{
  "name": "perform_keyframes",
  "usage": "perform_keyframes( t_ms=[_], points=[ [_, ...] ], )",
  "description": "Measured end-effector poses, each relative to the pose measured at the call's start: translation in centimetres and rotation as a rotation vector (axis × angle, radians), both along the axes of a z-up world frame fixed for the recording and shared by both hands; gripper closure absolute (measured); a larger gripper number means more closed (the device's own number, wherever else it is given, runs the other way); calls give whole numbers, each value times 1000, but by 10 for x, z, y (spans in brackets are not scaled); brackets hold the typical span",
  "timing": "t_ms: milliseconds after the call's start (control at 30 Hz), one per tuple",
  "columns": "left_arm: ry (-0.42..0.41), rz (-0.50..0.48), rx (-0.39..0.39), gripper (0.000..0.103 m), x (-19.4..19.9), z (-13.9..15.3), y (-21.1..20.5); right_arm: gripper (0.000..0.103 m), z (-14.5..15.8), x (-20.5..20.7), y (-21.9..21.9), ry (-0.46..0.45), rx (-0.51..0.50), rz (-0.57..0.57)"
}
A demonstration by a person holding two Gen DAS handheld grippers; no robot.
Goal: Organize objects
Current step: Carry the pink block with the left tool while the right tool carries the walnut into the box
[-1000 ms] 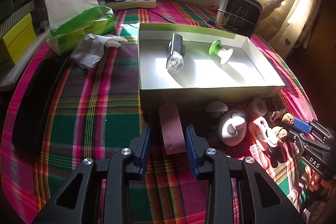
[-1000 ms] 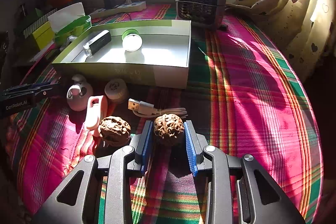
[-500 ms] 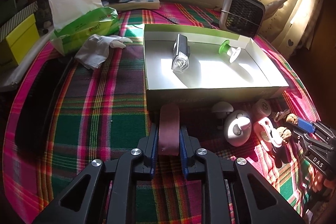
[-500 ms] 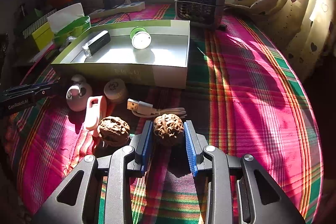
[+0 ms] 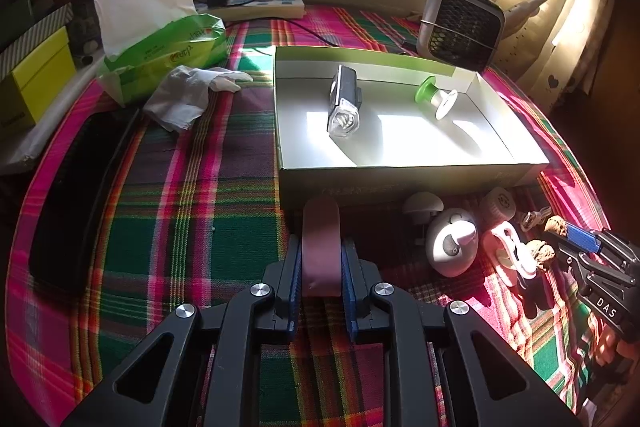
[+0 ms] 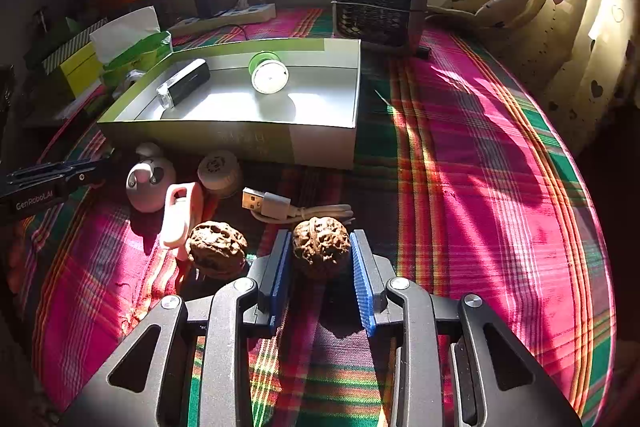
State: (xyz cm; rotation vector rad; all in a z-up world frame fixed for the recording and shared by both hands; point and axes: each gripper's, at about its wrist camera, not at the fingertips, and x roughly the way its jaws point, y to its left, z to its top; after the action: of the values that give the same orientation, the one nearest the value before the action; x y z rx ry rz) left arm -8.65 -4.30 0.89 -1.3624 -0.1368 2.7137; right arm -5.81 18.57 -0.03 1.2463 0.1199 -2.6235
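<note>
The left gripper (image 5: 321, 269) is clamped on the pink eraser-like block (image 5: 320, 239): both blue pads press flat against its long sides, and the block runs out past the fingertips toward twelve o'clock, its far end almost at the near wall of the green box (image 5: 400, 179). The block lies on the plaid cloth (image 5: 168, 227). The right gripper (image 6: 320, 259) has a walnut (image 6: 320, 247) between its ribbed blue pads; the left pad touches the shell, the right pad sits at its edge, and whether it truly presses cannot be told. A second walnut (image 6: 216, 249) lies just beside the left finger, at nine o'clock from the held one, with a pink clip (image 6: 180, 213) touching it at ten o'clock. A white USB cable (image 6: 280, 207) lies just beyond the fingertips at twelve o'clock. Inside the box rest a black bike light (image 5: 344, 99) and a green spool (image 5: 434, 97), well apart from both grippers.
</note>
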Motion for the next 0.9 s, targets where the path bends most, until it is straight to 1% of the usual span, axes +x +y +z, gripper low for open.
perform_keyframes(
  t_ms=[367,700,900],
  points=[
    [15,-7,2,88,4,6,-1,73,4,2,1,12,-5,-2],
    [46,-33,20,88,10,21,4,73,16,5,-3,41,-12,10],
    [65,-55,19,88,7,31,8,73,28,0,-4,62,-17,16]
  ],
)
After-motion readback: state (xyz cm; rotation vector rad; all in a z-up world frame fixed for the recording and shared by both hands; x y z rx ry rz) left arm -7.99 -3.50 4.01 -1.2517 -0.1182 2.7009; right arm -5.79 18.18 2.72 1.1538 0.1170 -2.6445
